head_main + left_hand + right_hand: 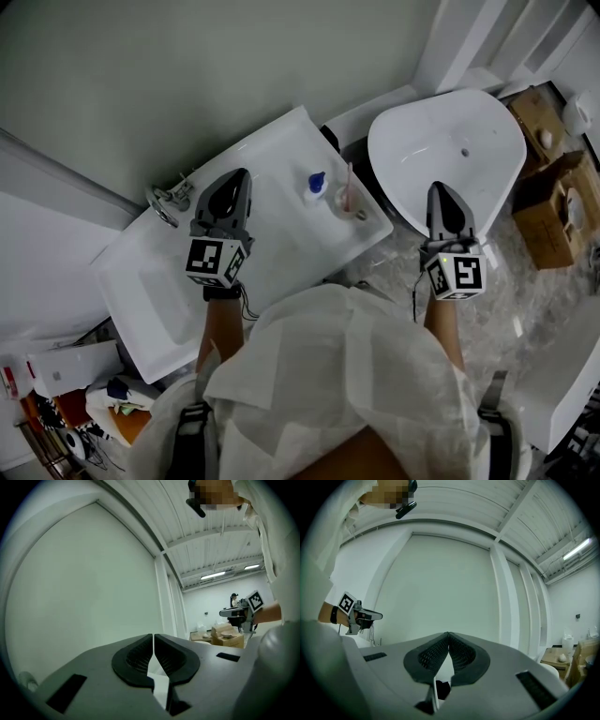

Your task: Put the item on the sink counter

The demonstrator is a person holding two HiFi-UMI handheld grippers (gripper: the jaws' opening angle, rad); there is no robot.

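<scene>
The white sink counter (272, 155) lies below me, with a chrome faucet (169, 199) at its back edge. On its right part stand a small blue-capped bottle (316, 186) and a cup (348, 201) with a pink stick in it. My left gripper (236, 178) hovers over the middle of the counter, left of the bottle; its jaws are shut with nothing between them (153, 637). My right gripper (439, 190) hangs over a white oval basin (450, 141), also shut and empty (448, 634). Both point level at a pale wall.
The counter's sink bowl (150, 291) is at its left end. Open cardboard boxes (553, 202) stand to the right of the oval basin. Clutter sits on the floor at the lower left (75, 394). A distant person shows in the left gripper view (233, 599).
</scene>
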